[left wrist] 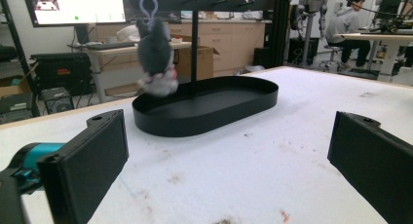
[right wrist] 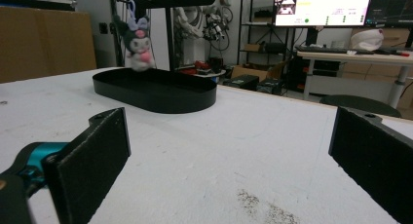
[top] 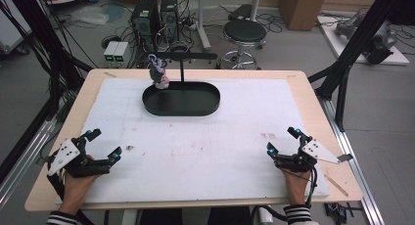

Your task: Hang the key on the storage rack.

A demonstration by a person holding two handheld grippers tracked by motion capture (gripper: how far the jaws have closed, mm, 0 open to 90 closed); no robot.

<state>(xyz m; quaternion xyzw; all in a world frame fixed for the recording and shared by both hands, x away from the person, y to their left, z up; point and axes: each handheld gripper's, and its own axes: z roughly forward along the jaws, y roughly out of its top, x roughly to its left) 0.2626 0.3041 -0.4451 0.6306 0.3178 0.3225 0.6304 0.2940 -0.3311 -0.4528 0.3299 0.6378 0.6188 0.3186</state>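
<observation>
The left gripper [top: 102,144] rests on the white mat [top: 210,146] near the table's front-left corner, at about eight o'clock from the mat's middle. Its jaws are spread wide with nothing between them but bare, lightly stained mat. The person's hand [top: 78,183] grips it from behind, a striped sleeve [top: 61,217] showing at the table edge.

The right gripper [top: 283,141] sits at about four o'clock, near the front-right corner, its jaws also wide apart and holding nothing. Both grippers are well apart from each other and from everything else on the table.

Out at twelve o'clock, near the far edge of the mat, lies a black oval tray [top: 181,100] with a thin black stand [top: 182,68] rising from it and a crossbar on top. A small grey plush toy [top: 158,74] hangs by a pale purple clip from the left end of that bar, dangling over the tray's left end. In the right gripper view the plush toy [right wrist: 137,46] shows a pink face patch; in the left gripper view its grey back [left wrist: 155,51] faces us.
</observation>
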